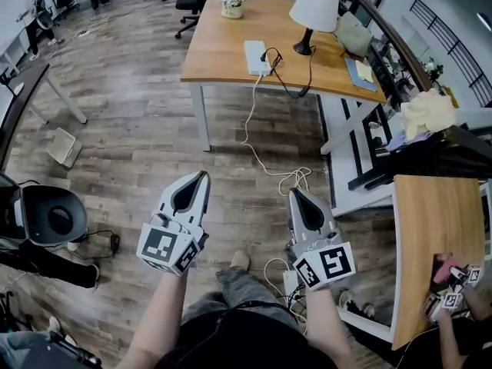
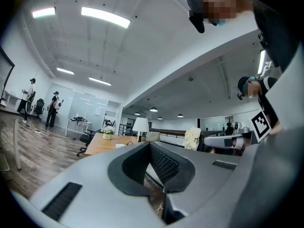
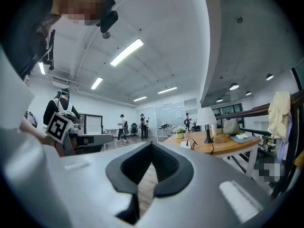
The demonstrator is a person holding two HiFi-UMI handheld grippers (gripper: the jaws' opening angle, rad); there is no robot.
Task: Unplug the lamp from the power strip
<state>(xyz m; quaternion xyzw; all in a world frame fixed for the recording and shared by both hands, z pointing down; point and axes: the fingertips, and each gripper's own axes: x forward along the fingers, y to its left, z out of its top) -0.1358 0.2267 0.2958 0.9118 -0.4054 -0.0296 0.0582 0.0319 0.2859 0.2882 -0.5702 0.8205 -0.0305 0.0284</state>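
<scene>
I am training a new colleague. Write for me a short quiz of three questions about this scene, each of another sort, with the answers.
1. Multiple choice: where does the power strip lie? A) on a shelf; B) on the wooden desk, near the lamp; C) on an office chair.
2. True or false: the left gripper grips the lamp.
3. Fill in: the cable that hangs from the power strip to the floor is ____.
Key: 1 B; 2 false: it and the right gripper are shut, empty, far from the desk; 3 white.
</scene>
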